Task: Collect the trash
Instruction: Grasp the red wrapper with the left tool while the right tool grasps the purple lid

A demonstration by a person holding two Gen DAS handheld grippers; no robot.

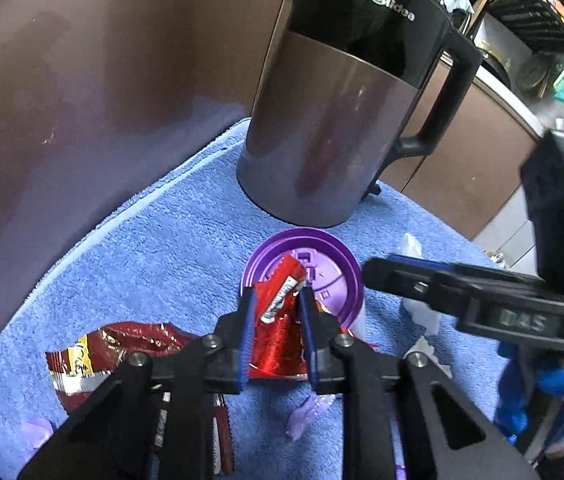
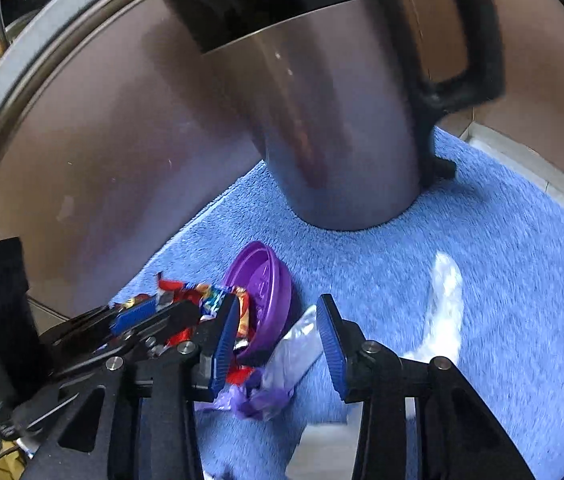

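- The left tongs (image 1: pixel 275 300) are closed on a red foil wrapper (image 1: pixel 277 328), their blue pads pressing its two sides; the wrapper's top leans over a purple plastic lid (image 1: pixel 322 268).
- That lid lies flat on a blue towel (image 1: pixel 161 248) that covers the surface, just in front of a tall black and grey kettle (image 1: pixel 334 112).
- The right tongs (image 2: pixel 277 316) stand partly apart around a clear, silvery wrapper (image 2: pixel 294 348) that sits between the pads; I cannot tell if they press it.
- Crumpled purple plastic (image 2: pixel 257 398) lies at the near end of that clear wrapper.
- A second dark red and yellow wrapper (image 1: pixel 93 354) lies on the towel to the left of the left tongs.
- A white crumpled scrap (image 2: pixel 444 312) lies on the towel to the right of the right tongs.
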